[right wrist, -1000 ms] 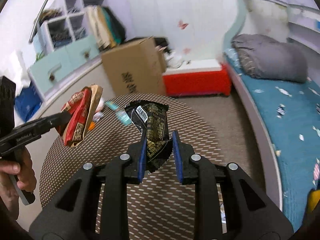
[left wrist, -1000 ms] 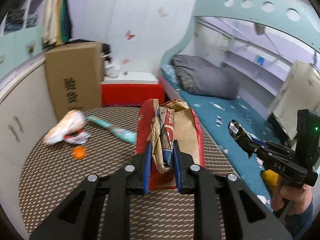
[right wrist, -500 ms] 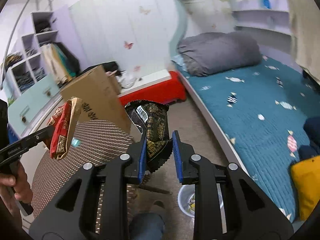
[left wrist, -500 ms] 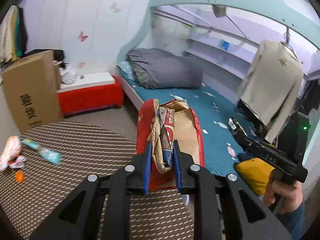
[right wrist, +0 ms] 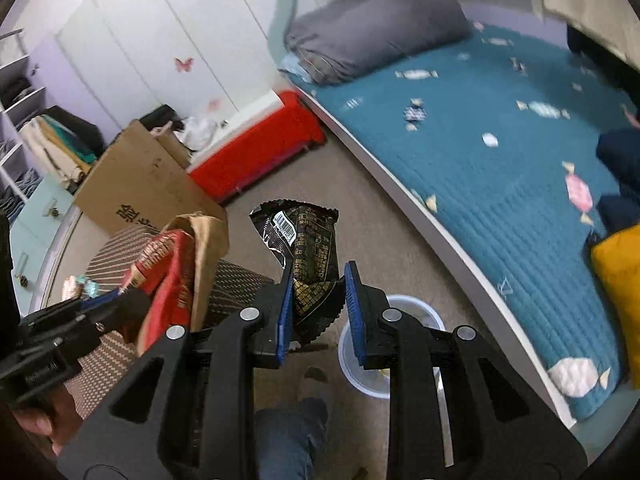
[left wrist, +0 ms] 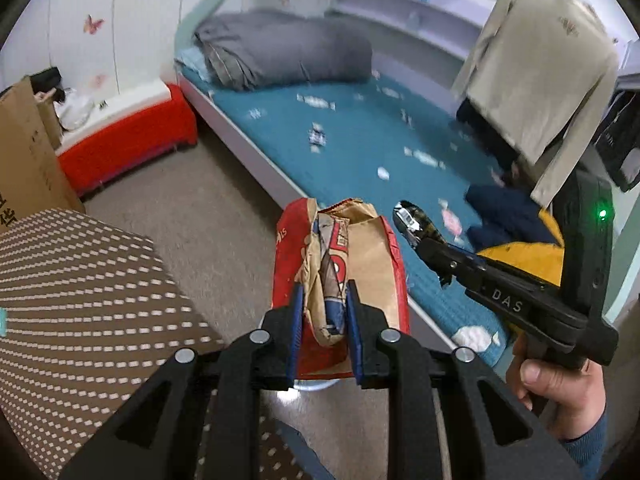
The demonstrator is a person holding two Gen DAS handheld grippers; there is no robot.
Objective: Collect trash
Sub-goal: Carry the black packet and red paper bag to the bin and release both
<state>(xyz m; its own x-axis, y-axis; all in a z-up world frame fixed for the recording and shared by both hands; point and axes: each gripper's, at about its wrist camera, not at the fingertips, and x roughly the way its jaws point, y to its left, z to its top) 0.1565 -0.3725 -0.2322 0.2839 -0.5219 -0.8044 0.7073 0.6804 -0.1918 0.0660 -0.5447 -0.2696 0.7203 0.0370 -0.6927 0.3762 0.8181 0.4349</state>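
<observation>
My left gripper is shut on a crumpled red and brown paper bag, held in the air over the floor beside the bed. The bag also shows in the right wrist view. My right gripper is shut on a black and gold snack wrapper, which hangs against its left pad. Seen from the left wrist, that wrapper sticks out of the right gripper to the right of the bag. A white trash bin stands on the floor just below the right gripper.
A round table with a dotted brown mat is at the left, with a small wrapper on it. A bed with a teal cover fills the right. A red bench and a cardboard box stand by the wall.
Both grippers have swung right and tipped down, away from the table toward the floor by the bed. The trash bin has come closer under the right gripper. Both grips are unchanged.
</observation>
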